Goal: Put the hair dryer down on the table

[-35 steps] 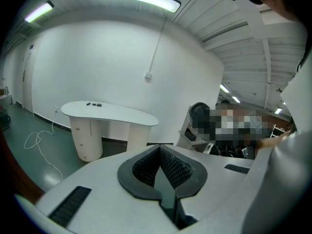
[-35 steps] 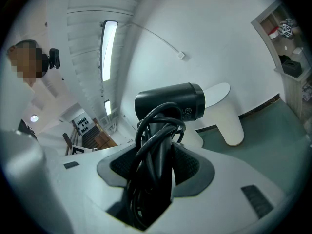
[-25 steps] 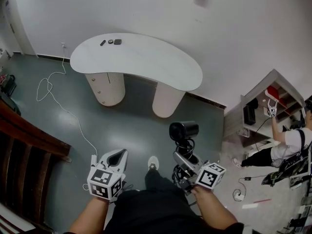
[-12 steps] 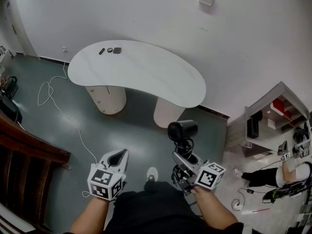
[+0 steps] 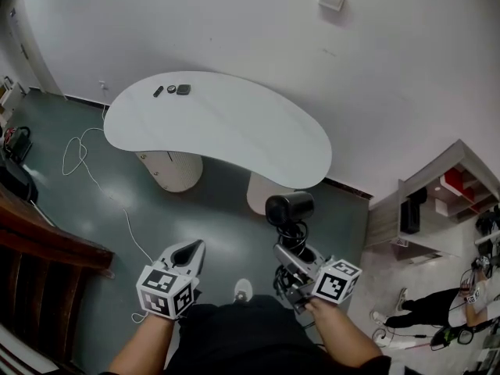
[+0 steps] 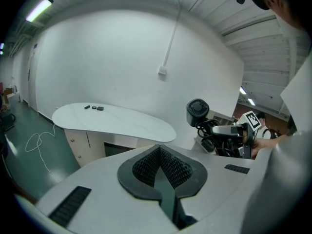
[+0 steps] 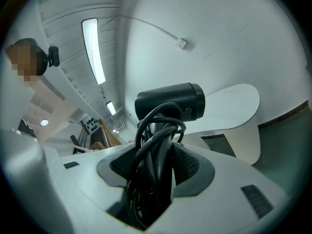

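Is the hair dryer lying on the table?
No, the right gripper holds the hair dryer over the floor, short of the table.

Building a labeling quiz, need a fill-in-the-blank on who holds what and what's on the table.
1. The right gripper holds the black hair dryer by its ____.
2. The left gripper, jaws together, holds ____.
3. The white table carries ____ small dark items at its far end.

Missing words: handle; nothing; three.
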